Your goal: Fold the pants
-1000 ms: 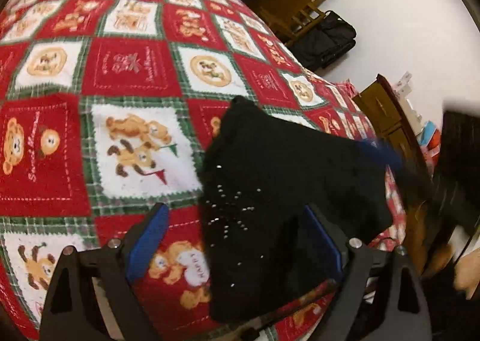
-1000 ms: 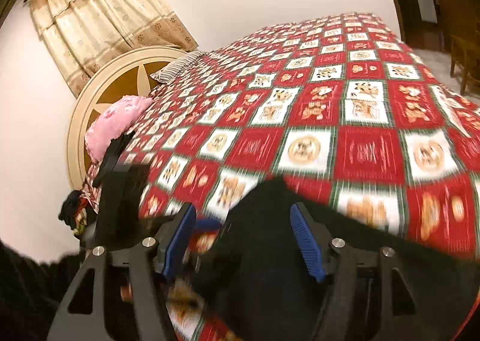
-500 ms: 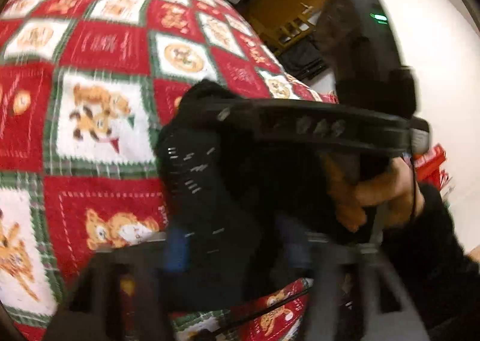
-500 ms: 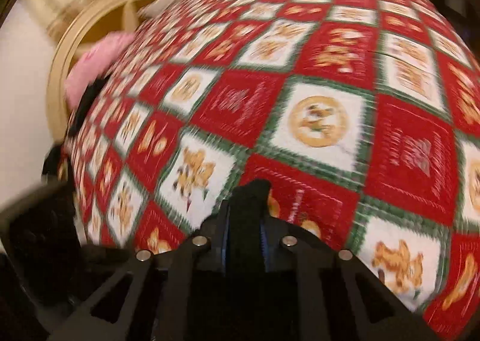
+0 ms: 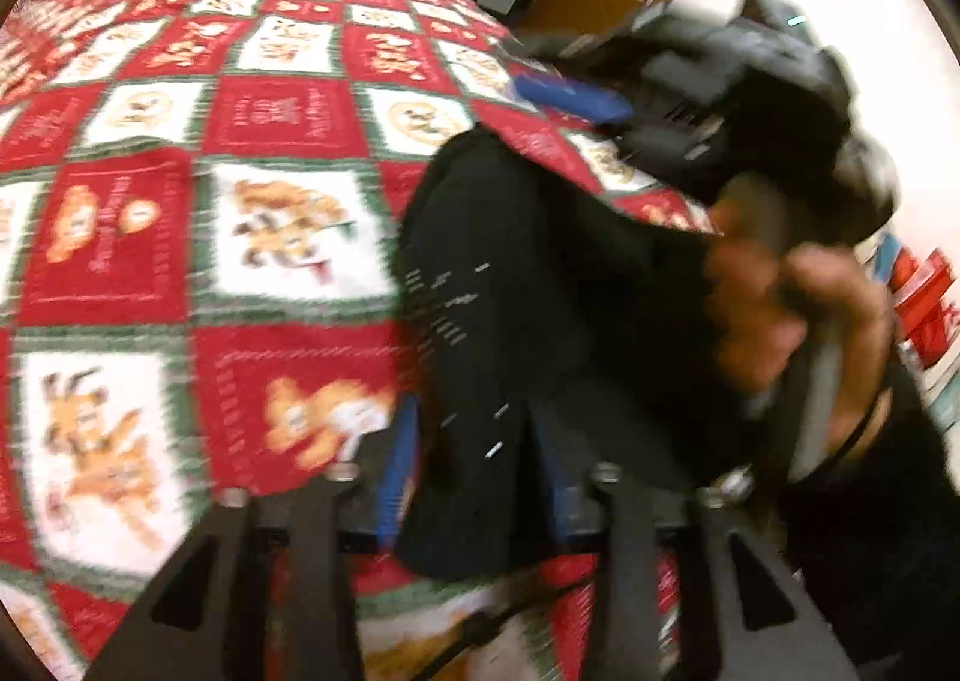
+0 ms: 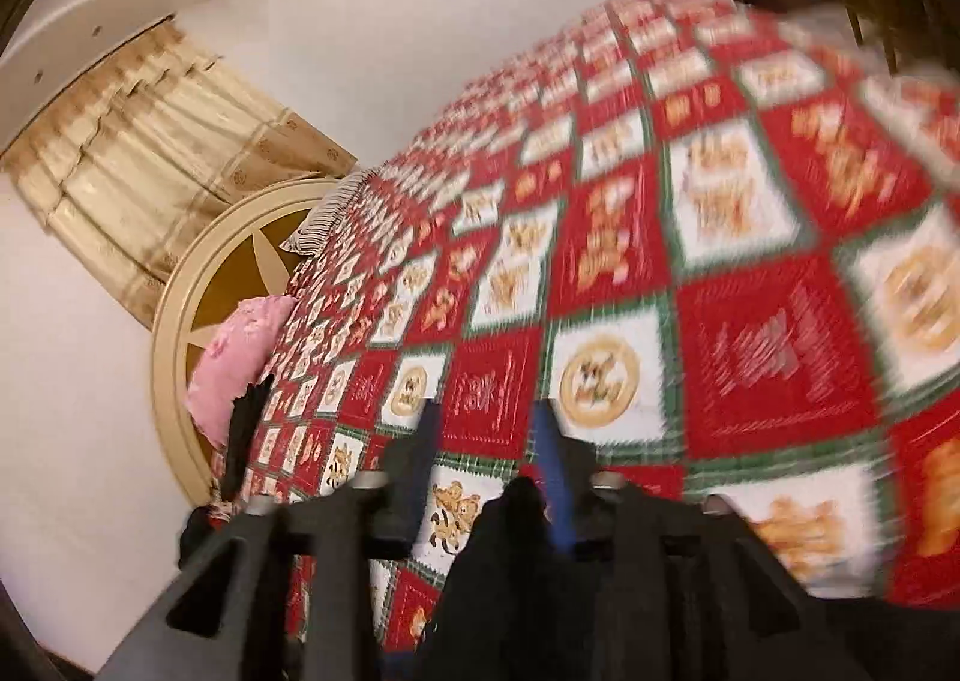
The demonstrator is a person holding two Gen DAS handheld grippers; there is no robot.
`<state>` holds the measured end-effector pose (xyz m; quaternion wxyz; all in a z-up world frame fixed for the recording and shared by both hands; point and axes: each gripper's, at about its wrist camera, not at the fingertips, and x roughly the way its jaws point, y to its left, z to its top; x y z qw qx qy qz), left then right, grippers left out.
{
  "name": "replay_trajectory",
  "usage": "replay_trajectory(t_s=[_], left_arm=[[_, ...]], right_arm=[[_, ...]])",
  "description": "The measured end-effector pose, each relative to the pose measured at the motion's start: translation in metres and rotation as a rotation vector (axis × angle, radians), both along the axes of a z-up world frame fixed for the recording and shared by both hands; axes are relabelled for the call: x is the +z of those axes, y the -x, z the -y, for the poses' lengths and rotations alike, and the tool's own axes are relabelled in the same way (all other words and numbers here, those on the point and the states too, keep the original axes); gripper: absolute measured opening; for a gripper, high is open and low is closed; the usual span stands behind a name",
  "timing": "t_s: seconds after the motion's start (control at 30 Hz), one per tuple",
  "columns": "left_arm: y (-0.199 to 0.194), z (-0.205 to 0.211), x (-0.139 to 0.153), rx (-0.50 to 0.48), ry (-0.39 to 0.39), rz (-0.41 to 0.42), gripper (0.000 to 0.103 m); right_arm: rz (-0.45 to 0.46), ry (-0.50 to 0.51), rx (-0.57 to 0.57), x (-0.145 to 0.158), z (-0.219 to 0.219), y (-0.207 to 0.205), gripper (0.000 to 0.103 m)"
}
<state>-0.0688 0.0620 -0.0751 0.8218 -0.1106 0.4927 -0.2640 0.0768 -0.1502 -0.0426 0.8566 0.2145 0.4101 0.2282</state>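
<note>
One pair of black fabric pants [image 5: 528,285], flecked with small pale marks, lies bunched on the bed's red, white and green teddy-bear patchwork quilt [image 5: 270,237]. Its long axis runs from the near edge up and away. Writing on the red squares is too blurred to read. The left hand-held gripper [image 5: 474,477] has the cloth between its blue pads, jaws opening; whether they still press I cannot tell. The right hand-held gripper [image 6: 486,441] is opening too, a black fold [image 6: 516,525] just below its fingers, not squeezed. A person's hand [image 5: 780,309] holds it.
</note>
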Motion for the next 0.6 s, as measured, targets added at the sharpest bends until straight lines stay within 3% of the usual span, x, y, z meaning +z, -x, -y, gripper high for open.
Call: replay_trajectory(t_s=[0.13,0.17,0.23,0.37,0.53,0.6], left_arm=[[0.001,-0.017,0.02,0.03,-0.044,0.088,0.069],[-0.002,-0.016,0.025,0.033,-0.043,0.108,0.078],[-0.014,-0.009,0.03,0.021,-0.03,0.127,0.083],[-0.045,0.017,0.023,-0.036,-0.002,0.09,0.083],[-0.044,0.035,0.007,-0.041,-0.058,0.017,0.083],[-0.032,0.038,0.01,-0.034,-0.09,0.04,0.084]], right_arm=[[0.111,0.13,-0.031,0.04,0.027,0.051,0.058],[0.115,0.159,-0.065,0.042,0.039,0.064,0.059],[0.113,0.227,-0.186,0.045,0.071,0.095,0.061],[0.013,0.294,-0.411,0.021,0.128,0.158,0.061],[-0.047,0.346,-0.451,-0.004,0.135,0.191,0.061],[-0.046,0.354,-0.433,-0.012,0.13,0.194,0.061]])
